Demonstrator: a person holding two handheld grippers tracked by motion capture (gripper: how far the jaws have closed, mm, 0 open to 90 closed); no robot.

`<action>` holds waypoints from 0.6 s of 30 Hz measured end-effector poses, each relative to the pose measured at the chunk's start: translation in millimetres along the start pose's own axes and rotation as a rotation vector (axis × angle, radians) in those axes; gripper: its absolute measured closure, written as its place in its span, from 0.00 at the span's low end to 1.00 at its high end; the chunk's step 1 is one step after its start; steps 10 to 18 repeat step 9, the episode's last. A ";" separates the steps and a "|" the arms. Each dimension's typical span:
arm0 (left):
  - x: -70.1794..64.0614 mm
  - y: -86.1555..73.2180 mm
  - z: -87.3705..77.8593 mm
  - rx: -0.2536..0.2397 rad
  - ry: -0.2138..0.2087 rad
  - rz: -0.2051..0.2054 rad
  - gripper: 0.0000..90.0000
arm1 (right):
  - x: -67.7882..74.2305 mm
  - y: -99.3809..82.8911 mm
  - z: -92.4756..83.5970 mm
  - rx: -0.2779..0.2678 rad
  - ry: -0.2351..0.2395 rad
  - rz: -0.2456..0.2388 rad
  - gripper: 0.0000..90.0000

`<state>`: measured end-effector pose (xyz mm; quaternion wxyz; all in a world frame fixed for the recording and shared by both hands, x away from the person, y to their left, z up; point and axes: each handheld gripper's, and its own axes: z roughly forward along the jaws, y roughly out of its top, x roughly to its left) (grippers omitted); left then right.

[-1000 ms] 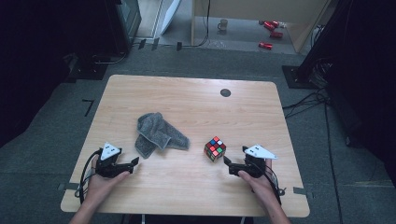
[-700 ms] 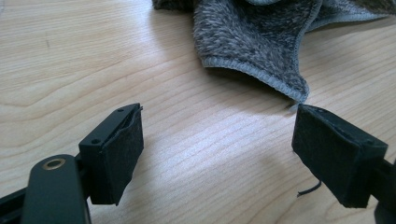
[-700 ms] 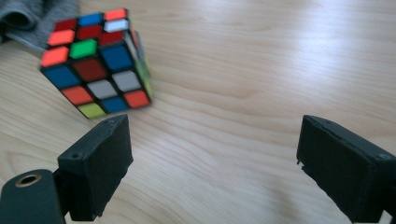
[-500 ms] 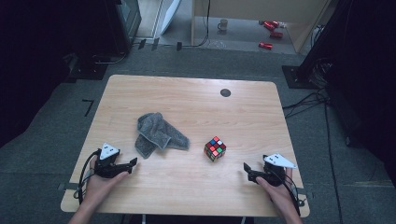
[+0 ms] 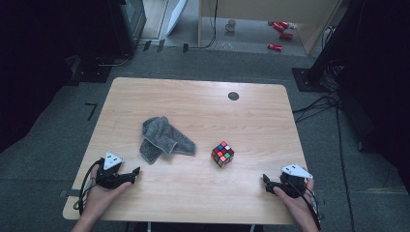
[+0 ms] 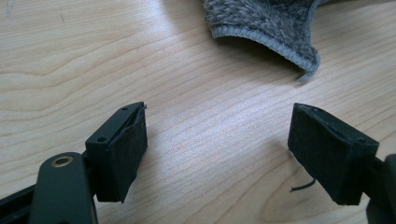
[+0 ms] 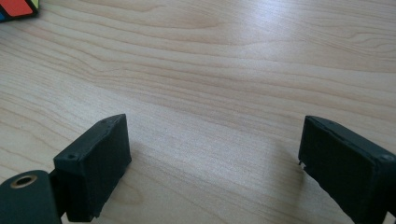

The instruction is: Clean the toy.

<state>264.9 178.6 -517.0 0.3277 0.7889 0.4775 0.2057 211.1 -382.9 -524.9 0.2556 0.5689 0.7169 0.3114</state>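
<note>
A: Status on the claws?

B: Both apart, both empty. Left claw (image 5: 134, 171) sits low at the near left corner of the worktop (image 5: 193, 101). Its jaws closed a touch just now, nothing between them, bare wood under the pads (image 6: 122, 156).

A: Where's the cloth from it?

B: Grey cloth (image 5: 162, 139) lies just ahead of the left claw and slightly to its right, near but not touching. In the left gripper view the cloth's hemmed corner (image 6: 306, 70) hangs just past the jaw tips, off toward the right jaw. Crumpled strip, long axis running diagonally away from that claw toward the worktop's middle.

A: Right side?

B: Right claw (image 5: 267, 182) at the near right edge, has backed off from the cube since a second ago. Puzzle cube (image 5: 223, 153) now ahead and to its left, well apart. In the right gripper view one cube corner (image 7: 16, 8) shows far off past the left jaw.

A: Nearer hand for the cloth?

B: Left, clearly. My read: short straight push forward, slight bias right, gets the hem between the jaws.

A: Obstructions?

B: None on that line. Cube sits beyond the cloth's right end, apart from it. Round dark spot (image 5: 233, 95) is far side, irrelevant.
</note>
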 end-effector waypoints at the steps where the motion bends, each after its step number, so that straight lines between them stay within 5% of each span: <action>1: -0.4 0.1 0.3 -0.001 -0.001 0.004 0.23 | -1.0 -0.1 0.2 0.003 0.007 0.008 0.10; 18: 0.0 0.5 0.9 -0.002 -0.005 0.005 0.23 | -3.6 0.2 1.1 0.014 0.023 0.030 0.09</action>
